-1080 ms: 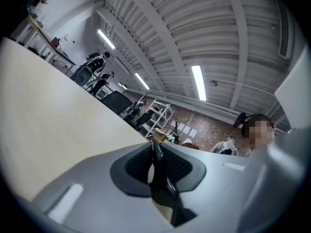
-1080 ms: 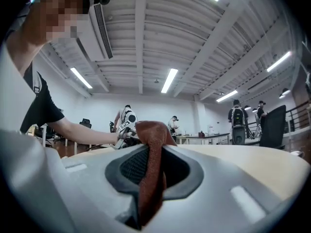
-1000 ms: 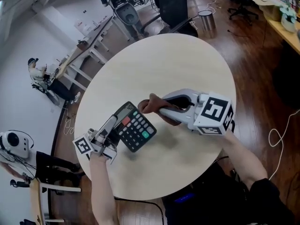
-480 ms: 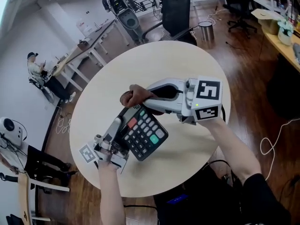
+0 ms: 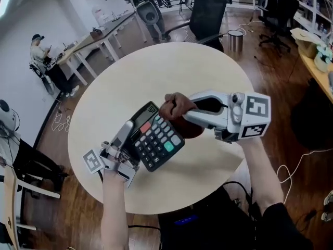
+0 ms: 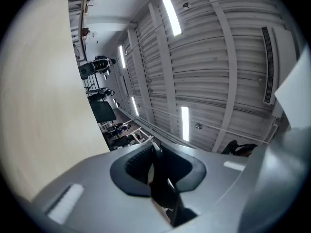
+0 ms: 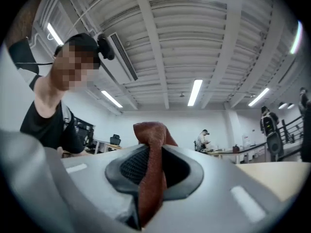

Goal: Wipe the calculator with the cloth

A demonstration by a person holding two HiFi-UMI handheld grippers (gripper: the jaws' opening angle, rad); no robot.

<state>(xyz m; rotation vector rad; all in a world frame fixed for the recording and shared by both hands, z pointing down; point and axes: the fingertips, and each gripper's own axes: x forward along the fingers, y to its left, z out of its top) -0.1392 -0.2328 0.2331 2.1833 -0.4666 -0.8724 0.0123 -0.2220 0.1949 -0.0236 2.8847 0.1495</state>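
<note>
In the head view a black calculator with a red and a green key is held tilted above the round table. My left gripper is shut on its left edge; in the left gripper view the jaws pinch the calculator's thin dark edge. My right gripper is shut on a bunched brown cloth. The cloth lies against the calculator's upper right corner, beside the display. In the right gripper view the cloth sticks up from between the jaws of the gripper.
A black office chair and a metal bin stand beyond the table's far edge. Desks and seated people are at the left. Around the table is wooden floor, with a cable at the right.
The cloth moved left over the calculator's display, then back to its upper right corner. Both grippers rose a little and the calculator tilted slightly.
</note>
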